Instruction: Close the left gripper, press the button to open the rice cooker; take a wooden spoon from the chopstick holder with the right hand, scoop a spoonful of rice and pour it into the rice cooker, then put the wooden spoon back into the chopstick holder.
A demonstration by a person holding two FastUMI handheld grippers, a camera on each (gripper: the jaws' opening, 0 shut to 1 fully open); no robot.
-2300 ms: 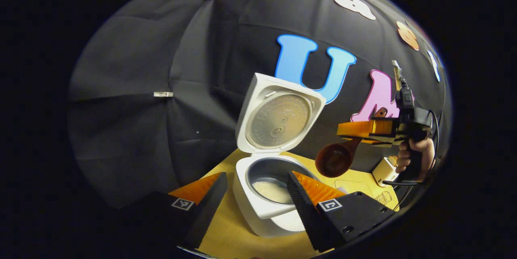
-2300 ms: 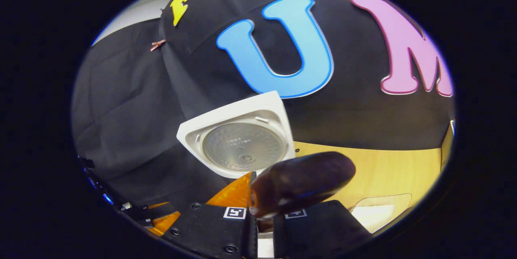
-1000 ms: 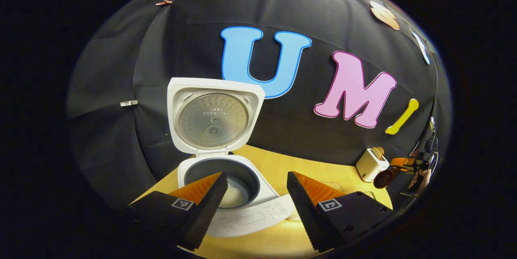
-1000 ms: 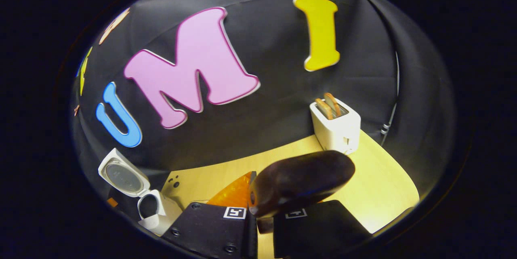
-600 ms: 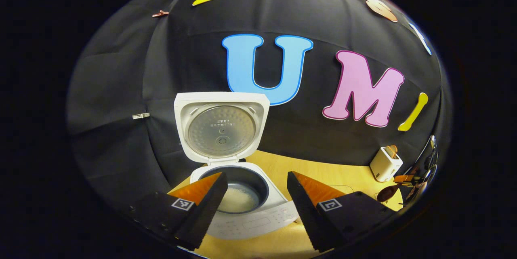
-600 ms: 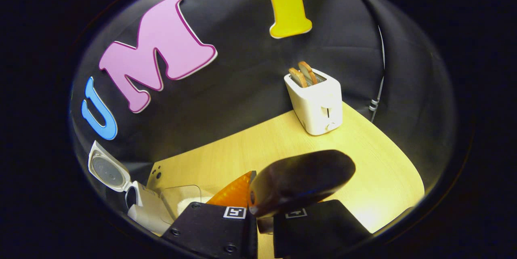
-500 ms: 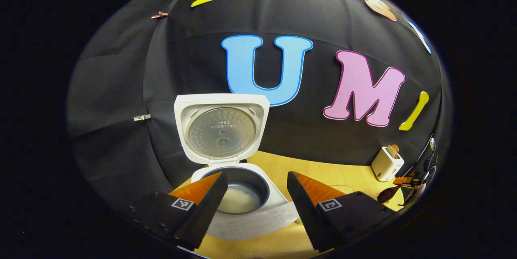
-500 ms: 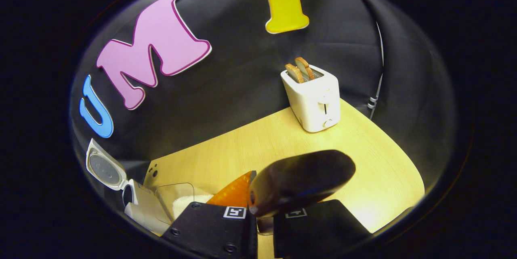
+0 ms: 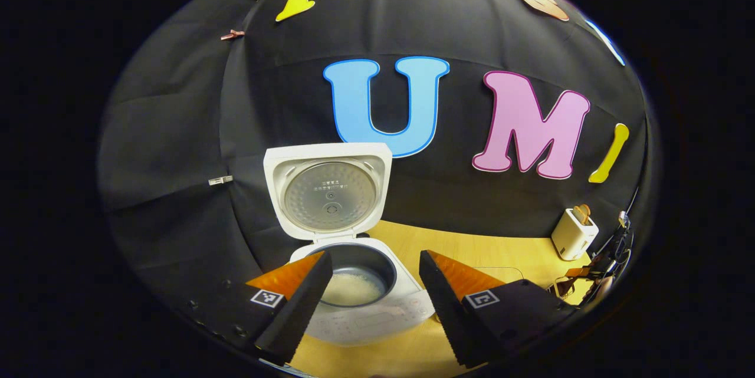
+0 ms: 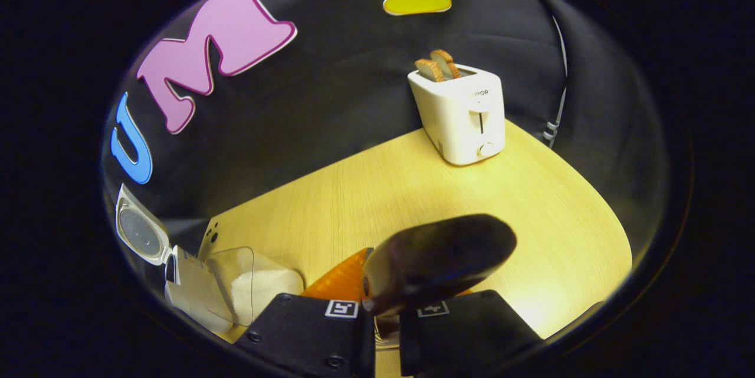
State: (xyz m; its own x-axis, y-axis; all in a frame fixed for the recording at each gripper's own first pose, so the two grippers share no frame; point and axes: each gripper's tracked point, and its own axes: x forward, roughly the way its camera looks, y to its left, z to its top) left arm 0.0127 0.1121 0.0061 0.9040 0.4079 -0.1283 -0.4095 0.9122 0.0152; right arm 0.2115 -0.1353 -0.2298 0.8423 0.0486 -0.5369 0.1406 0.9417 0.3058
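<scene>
The white rice cooker stands open, its lid upright and white rice in the inner pot. My left gripper is open just in front of the pot, holding nothing. My right gripper is shut on the handle of the dark wooden spoon, whose bowl juts out over the table. In the right gripper view the rice cooker is far off at the lower left. In the left gripper view the right gripper is small at the far right edge.
A clear container of white rice sits right of the cooker. A white toaster with two slices of toast stands at the back right of the yellow wooden table. The toaster also appears in the left gripper view.
My right gripper has carried the spoon from above the cooker over to the right side of the table, and now tilts down. My left gripper stayed open and turned to face the cooker squarely.
</scene>
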